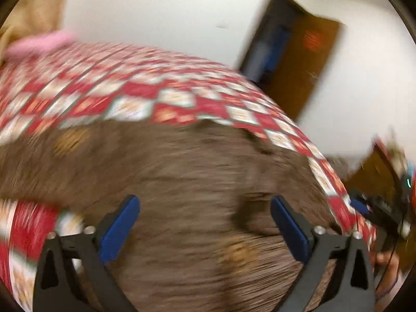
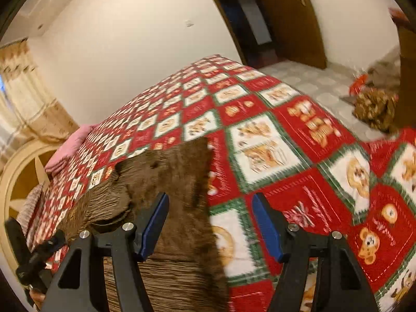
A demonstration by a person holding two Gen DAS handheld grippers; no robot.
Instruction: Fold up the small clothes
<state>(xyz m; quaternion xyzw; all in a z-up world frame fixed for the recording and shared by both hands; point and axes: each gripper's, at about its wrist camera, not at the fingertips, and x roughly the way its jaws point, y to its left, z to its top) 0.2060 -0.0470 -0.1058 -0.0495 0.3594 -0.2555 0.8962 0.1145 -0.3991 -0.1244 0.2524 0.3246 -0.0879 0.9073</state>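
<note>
A brown ribbed garment (image 1: 182,161) lies spread on a bed covered by a red and white patchwork quilt (image 1: 156,96). My left gripper (image 1: 204,199) hovers over the garment's middle, open wide, with nothing between its blue pads (image 1: 119,228). The left wrist view is blurred. In the right wrist view the same garment (image 2: 176,171) fills the lower left, its straight right edge running down the quilt (image 2: 260,135). My right gripper (image 2: 210,195) stands open above that edge, its left finger (image 2: 153,226) over the cloth and the right one over bare quilt. It holds nothing.
A folded pink cloth (image 2: 70,145) sits at the bed's far left edge, beside a cream headboard (image 2: 20,171) and curtains (image 2: 26,91). A brown wooden door (image 2: 286,13) stands open behind the bed. A brown heap (image 2: 374,109) lies on the tiled floor at right.
</note>
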